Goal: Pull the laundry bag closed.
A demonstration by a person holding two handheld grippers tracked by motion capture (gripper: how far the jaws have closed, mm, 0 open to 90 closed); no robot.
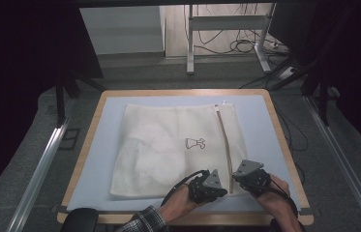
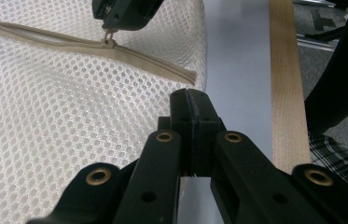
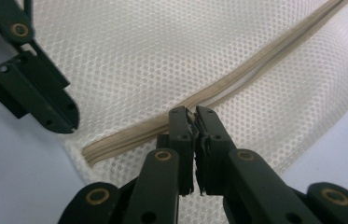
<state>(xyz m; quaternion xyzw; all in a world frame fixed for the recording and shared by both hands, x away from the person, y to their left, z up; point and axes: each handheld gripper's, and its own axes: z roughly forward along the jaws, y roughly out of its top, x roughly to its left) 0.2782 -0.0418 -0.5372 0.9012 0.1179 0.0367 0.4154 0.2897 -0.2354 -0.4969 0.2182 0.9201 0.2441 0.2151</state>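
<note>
One mesh laundry bag (image 1: 168, 150), white, lay flat on the counter (image 1: 91, 145), roughly centred. One beige zipper (image 1: 224, 145) ran along its right side, long axis from near edge to far edge. Right gripper (image 1: 238, 175): jaws closed on the zipper pull (image 2: 108, 39) near the bag's near end. Left gripper (image 1: 224, 191): jaws pressed together at the bag's near right corner, just beside the right gripper; whether they pinched mesh, cannot tell.

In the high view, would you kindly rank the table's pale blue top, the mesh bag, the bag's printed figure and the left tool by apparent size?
Largest to smallest:
1. Pale blue top
2. Mesh bag
3. Left tool, though it sits nearer the camera, which flatters it
4. Printed figure
</note>
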